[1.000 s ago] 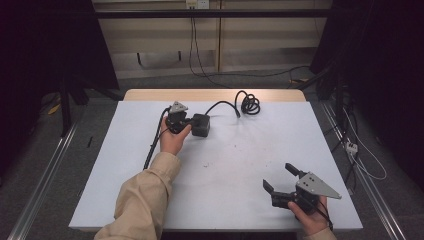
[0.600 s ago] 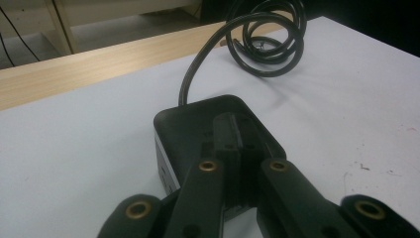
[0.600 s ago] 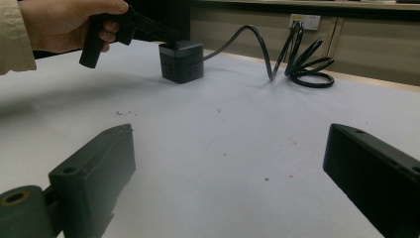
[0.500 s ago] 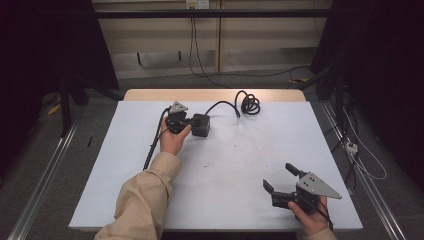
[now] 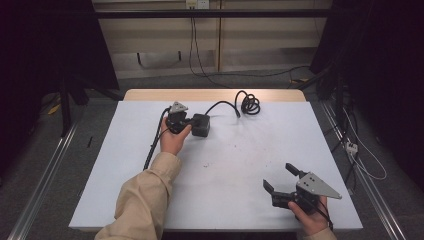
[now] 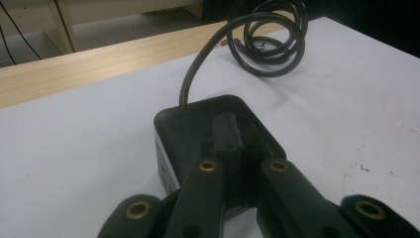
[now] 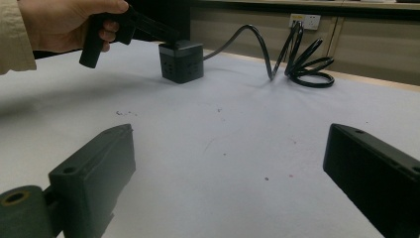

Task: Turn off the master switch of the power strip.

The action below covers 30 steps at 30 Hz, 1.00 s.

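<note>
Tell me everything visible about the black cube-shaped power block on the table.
The black power block is a rounded cube of matte plastic with socket holes on its sides. It sits upright on the white table toward the far edge. A thick black cord leaves its far side and ends in a loose coil. The left gripper, jaws shut, rests its tips on the block's top.

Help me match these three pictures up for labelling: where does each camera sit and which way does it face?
High view: above the person's side, looking forward and down on the table; both forearms enter below.
Left gripper view: on the left gripper, shut jaws over the black cube.
Right gripper view: on the right gripper, open jaws, facing across the table.
All share cube and coiled cable.
</note>
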Tool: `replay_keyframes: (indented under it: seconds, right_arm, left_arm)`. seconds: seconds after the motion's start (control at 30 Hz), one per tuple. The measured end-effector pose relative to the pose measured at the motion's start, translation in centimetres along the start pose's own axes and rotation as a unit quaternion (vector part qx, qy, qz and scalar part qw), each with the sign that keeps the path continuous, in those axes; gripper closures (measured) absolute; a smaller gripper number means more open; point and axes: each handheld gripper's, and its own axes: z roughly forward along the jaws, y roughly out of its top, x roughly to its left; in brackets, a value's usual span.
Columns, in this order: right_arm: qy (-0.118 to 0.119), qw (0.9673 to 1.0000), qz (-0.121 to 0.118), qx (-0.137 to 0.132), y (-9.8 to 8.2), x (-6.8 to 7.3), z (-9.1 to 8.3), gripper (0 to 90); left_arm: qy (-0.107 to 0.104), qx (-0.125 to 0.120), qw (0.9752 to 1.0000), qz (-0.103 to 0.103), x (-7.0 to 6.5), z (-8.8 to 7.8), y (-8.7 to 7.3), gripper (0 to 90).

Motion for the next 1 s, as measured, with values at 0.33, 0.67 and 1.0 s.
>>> replay_keyframes:
  seconds: [0.33,0.67,1.0]
  right_arm:
    - [0.000,1.0000,0.001,0.000,0.01,0.02,-0.01,5.3]
    - [0.000,1.0000,0.001,-0.001,0.03,0.02,0.01,5.2]
    - [0.000,1.0000,0.001,-0.001,0.04,0.02,0.04,5.2]
  left_arm:
    - [0.001,-0.002,1.0000,-0.009,-0.05,0.02,-0.01,90.0]
    - [0.001,-0.008,0.9999,-0.014,-0.04,-0.07,0.16,90.0]
    - [-0.001,-0.010,0.9998,-0.015,-0.30,-0.05,0.16,90.0]
